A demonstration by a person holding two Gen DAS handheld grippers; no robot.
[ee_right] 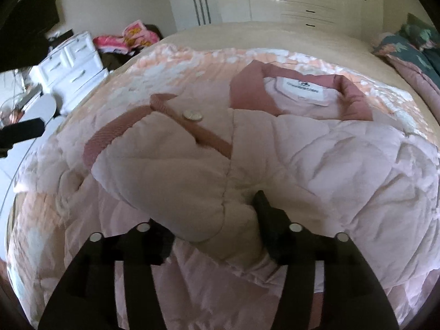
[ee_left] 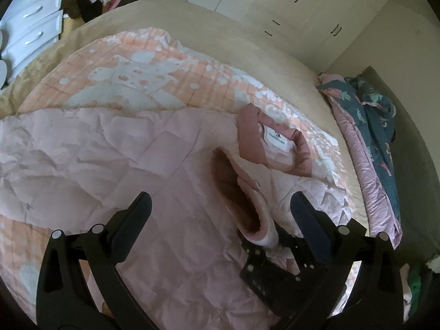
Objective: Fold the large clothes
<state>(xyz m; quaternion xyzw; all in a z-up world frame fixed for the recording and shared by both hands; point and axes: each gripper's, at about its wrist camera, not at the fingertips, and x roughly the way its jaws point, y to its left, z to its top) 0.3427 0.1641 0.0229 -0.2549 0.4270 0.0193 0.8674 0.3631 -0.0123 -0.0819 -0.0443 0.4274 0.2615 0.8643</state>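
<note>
Our right tongs [ee_right: 217,217] stand released astride the folded sleeve [ee_right: 165,181]; our left tongs [ee_left: 220,200] gape too, gripping nothing; the pink quilted jacket [ee_right: 330,170] lies on the bed [ee_left: 192,27] (collar far side); puffy padding may spring the fold open.

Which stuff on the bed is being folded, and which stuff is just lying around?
Being folded:
- pink padded jacket
- its folded-over sleeve

Just lying around:
- floral quilt
- bright pink blanket
- white drawers
</note>
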